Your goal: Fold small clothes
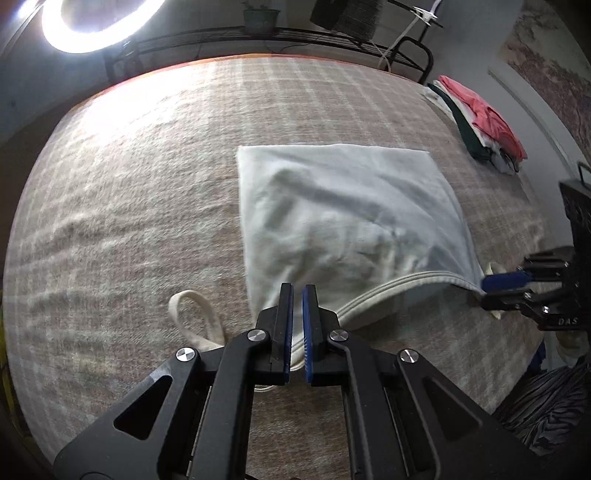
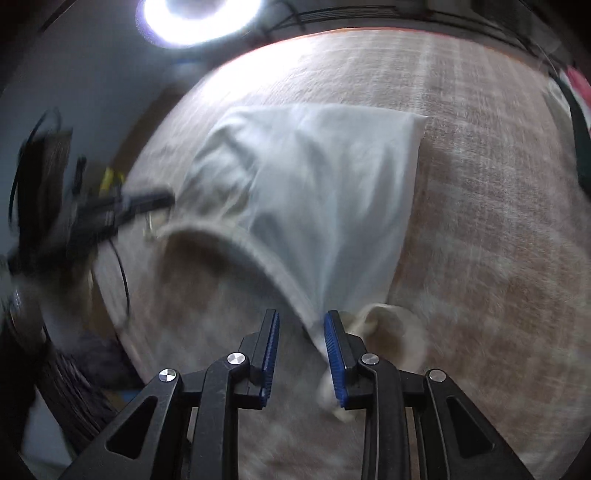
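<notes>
A white tank top [image 1: 340,206] lies on the plaid blanket, its far part flat and its near neckline edge lifted. My left gripper [image 1: 297,295] is shut on the near left shoulder of the top, next to a loose cream strap loop [image 1: 195,314]. The right gripper appears at the right edge of the left wrist view [image 1: 491,288], its fingers around the other shoulder. In the blurred right wrist view the right gripper [image 2: 301,325] has its jaws parted, with the top [image 2: 314,184] draped against the right finger. The left gripper [image 2: 147,203] shows there at the left.
A stack of folded clothes [image 1: 480,118], pink on top, lies at the far right of the bed [image 1: 129,184]. A ring light [image 1: 96,22] glows beyond the far edge, by a black metal rack [image 1: 295,37]. A dark basket [image 1: 576,221] stands at the right.
</notes>
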A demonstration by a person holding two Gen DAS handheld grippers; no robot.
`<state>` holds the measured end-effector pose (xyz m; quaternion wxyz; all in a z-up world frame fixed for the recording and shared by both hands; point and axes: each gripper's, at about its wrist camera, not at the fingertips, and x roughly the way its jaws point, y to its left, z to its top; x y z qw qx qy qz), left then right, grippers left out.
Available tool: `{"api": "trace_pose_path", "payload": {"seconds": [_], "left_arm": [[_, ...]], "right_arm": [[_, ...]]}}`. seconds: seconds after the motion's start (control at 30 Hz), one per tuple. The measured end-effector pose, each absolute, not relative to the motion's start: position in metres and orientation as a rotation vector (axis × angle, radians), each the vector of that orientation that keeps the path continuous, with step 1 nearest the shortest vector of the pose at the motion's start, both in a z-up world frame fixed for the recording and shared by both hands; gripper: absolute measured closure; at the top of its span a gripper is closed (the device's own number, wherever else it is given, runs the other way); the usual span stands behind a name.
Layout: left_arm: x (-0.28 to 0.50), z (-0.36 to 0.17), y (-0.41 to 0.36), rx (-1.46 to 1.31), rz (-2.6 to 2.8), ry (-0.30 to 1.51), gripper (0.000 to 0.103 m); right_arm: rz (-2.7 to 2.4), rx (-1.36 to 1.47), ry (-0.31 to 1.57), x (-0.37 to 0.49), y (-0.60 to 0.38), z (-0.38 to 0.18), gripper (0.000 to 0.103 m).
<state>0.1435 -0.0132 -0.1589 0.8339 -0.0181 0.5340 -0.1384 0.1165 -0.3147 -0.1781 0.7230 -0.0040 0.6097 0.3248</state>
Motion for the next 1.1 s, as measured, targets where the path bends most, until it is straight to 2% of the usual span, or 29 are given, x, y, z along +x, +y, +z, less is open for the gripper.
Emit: {"api": "trace_pose_path", "payload": {"seconds": [0.1, 0.3, 0.47, 0.53, 0.6, 0.73, 0.83, 0.87, 0.9, 0.93, 0.97, 1.0, 1.07, 1.1], "left_arm": [[0.14, -0.157, -0.002, -0.081, -0.302, 1.125, 0.101], [0.149, -0.15, -0.007, -0.124, -0.32, 1.075, 0.101], [0.165, -0.169, -0.012, -0.111, -0.314, 1.136, 0.101], [0.164, -0.184, -0.011, -0.078, -0.307, 1.184, 0.101], [0.159, -0.187, -0.005, -0.091, -0.308, 1.174, 0.095], [0.156, -0.184, 0.009, -0.084, -0.259, 1.182, 0.093], [0.158, -0.173, 0.016, -0.115, -0.256, 1.146, 0.093], [0.162, -0.171, 0.018, -0.143, -0.251, 1.141, 0.087], [0.163, -0.172, 0.021, -0.168, -0.249, 1.139, 0.073], [0.166, -0.171, 0.025, -0.202, -0.246, 1.135, 0.069], [0.169, -0.17, 0.027, -0.245, -0.245, 1.128, 0.068], [0.171, -0.169, 0.03, -0.278, -0.242, 1.115, 0.069], [0.174, -0.162, 0.025, -0.305, -0.252, 1.076, 0.069], [0.177, -0.157, 0.024, -0.3, -0.261, 1.059, 0.069]], "right_arm": [[0.709, 0.0, 1.332, 0.112, -0.325, -0.169, 0.076], [0.647, 0.107, 1.169, 0.13, -0.334, -0.143, 0.072], [0.645, 0.091, 1.107, 0.145, -0.312, -0.144, 0.072], [0.635, 0.064, 1.112, 0.148, -0.307, -0.15, 0.072], [0.632, 0.076, 1.144, 0.153, -0.307, -0.162, 0.072], [0.548, 0.057, 1.203, 0.162, -0.319, -0.183, 0.072], [0.513, 0.104, 1.178, 0.168, -0.331, -0.176, 0.072], [0.513, 0.128, 1.168, 0.17, -0.333, -0.173, 0.071], [0.514, 0.16, 1.159, 0.173, -0.336, -0.17, 0.066], [0.517, 0.192, 1.152, 0.175, -0.338, -0.168, 0.063], [0.516, 0.207, 1.147, 0.177, -0.34, -0.166, 0.058], [0.507, 0.22, 1.141, 0.179, -0.342, -0.166, 0.059], [0.492, 0.231, 1.132, 0.18, -0.342, -0.165, 0.061], [0.486, 0.226, 1.116, 0.179, -0.341, -0.163, 0.066]]}}
